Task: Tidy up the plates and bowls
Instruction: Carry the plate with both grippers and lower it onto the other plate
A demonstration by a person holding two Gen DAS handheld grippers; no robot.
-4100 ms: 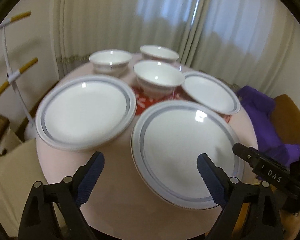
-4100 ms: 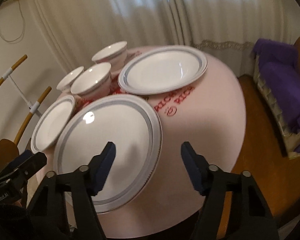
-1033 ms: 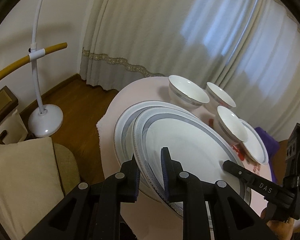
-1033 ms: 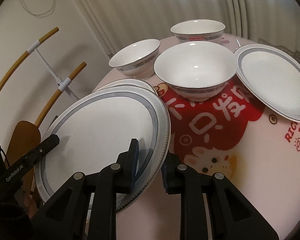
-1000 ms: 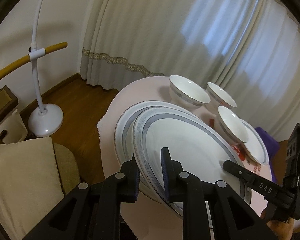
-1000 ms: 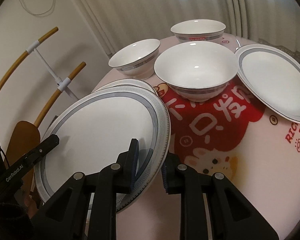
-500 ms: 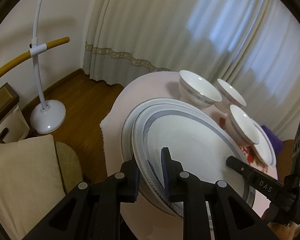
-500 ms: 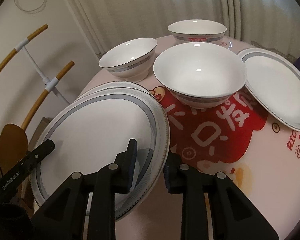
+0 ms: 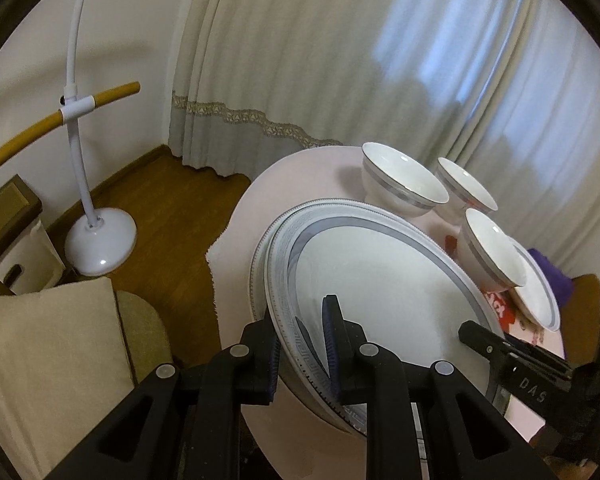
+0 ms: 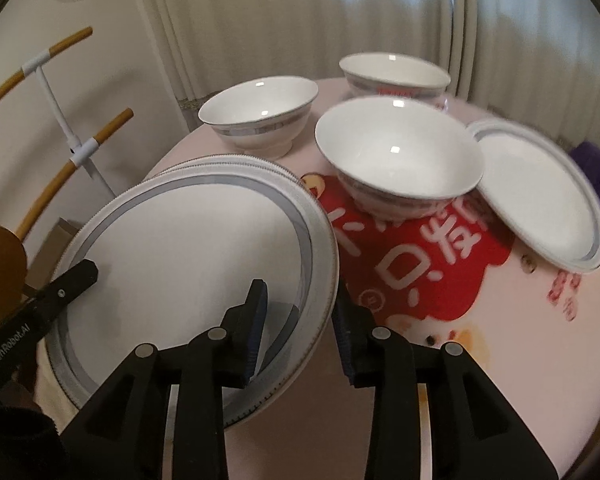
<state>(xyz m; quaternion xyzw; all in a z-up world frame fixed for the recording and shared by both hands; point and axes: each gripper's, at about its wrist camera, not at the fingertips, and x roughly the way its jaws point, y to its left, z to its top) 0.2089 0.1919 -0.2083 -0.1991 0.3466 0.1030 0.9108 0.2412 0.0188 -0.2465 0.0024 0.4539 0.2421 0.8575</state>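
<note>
Left gripper (image 9: 302,354): jaws narrow, pads clamped on the near rim of the large white plate with a grey-blue band (image 9: 374,284). That top plate sits on a second matching large plate (image 9: 260,256), only its left edge showing underneath; stack is at the near-left edge of the round pink-covered table (image 9: 300,164).

Right gripper (image 10: 298,330): jaws opening, straddling the top plate's opposite rim. Left pad is over the plate face, right pad outside the rim, with visible gaps, so it is not clamping.

Past the stack: red cartoon print with white characters (image 10: 416,264) on the cloth, a white bowl with a grey band (image 10: 398,154) standing on it. Smaller white grey-rimmed plate (image 10: 540,192) just right of that bowl, their rims overlapping in view. Two more matching bowls further back: one left (image 10: 260,112), one at the far edge (image 10: 394,74). Pale curtains (image 9: 340,52) behind the table.
</note>
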